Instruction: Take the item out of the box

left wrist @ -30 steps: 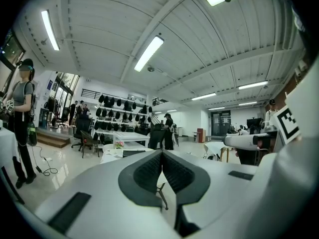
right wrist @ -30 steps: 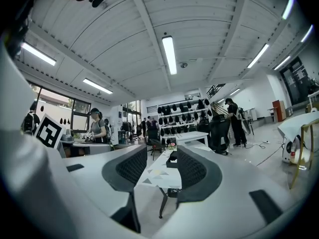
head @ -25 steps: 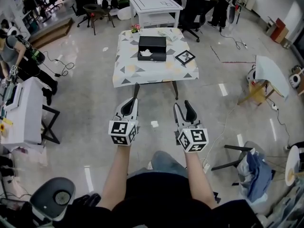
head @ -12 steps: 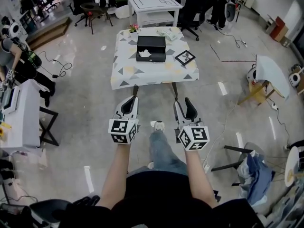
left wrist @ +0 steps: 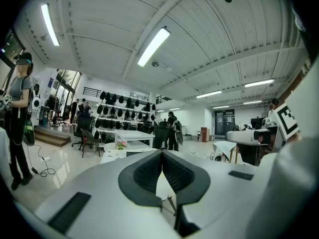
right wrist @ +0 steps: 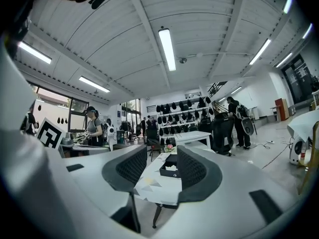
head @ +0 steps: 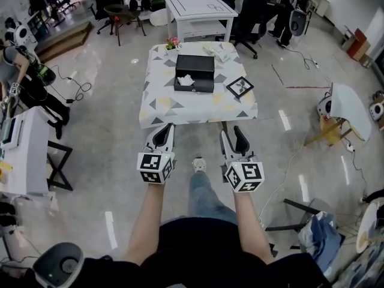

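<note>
A black open box [head: 195, 74] stands on a small table with a patterned cloth [head: 198, 104], well ahead of both grippers. A white item [head: 185, 80] lies inside it at the front left. My left gripper [head: 161, 135] hangs in the air short of the table's near edge, its jaws pressed together and empty [left wrist: 162, 153]. My right gripper [head: 231, 139] is level with it, open, nothing between its pads. In the right gripper view the box [right wrist: 169, 169] shows through the gap of the right gripper [right wrist: 162, 159].
A framed picture [head: 239, 86] lies right of the box, small flowers [head: 173, 41] and a folded cloth [head: 218, 51] behind it. A white table [head: 200, 8] and office chairs stand further back. A person [head: 24, 71] stands at the left by a white desk [head: 27, 152].
The patterned table has drawn nearer as the person walked forward. A foot now shows between the grippers. Both grippers keep their pose.
</note>
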Demonstrator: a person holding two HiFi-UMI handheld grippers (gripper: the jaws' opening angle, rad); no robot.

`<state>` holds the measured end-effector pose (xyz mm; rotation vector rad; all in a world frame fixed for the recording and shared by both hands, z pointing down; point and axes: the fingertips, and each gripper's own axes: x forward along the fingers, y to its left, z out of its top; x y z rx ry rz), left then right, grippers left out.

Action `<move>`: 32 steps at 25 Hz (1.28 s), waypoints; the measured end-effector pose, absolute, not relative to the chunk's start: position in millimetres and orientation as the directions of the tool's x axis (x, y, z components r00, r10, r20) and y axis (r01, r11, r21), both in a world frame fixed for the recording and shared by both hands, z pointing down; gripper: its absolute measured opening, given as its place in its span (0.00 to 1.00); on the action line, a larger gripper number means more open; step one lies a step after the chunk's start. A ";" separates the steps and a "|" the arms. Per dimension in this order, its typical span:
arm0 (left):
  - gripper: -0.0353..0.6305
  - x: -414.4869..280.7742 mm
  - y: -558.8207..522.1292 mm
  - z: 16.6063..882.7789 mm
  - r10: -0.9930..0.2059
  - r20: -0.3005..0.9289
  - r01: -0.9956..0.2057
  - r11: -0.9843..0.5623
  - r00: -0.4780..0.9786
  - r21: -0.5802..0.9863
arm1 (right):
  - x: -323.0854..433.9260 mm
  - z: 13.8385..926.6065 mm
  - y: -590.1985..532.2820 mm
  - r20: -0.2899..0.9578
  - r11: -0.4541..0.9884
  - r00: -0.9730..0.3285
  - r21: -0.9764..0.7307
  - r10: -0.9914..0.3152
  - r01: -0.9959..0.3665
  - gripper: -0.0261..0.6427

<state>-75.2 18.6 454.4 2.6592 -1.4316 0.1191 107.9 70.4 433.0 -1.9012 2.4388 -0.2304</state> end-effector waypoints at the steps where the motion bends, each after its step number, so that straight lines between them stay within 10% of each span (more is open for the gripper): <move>1: 0.08 -74.0 5.6 458.2 -0.828 0.132 -0.839 -0.540 0.545 0.070 | 110.2 435.6 55.5 0.063 0.240 -0.251 -0.141 -0.966 -0.960 0.30; 32: 0.08 -46.2 -358.4 488.4 -0.897 0.217 -0.923 -0.380 0.385 0.063 | 131.4 469.0 -357.4 0.185 0.411 -0.437 -0.163 -0.880 -0.897 0.30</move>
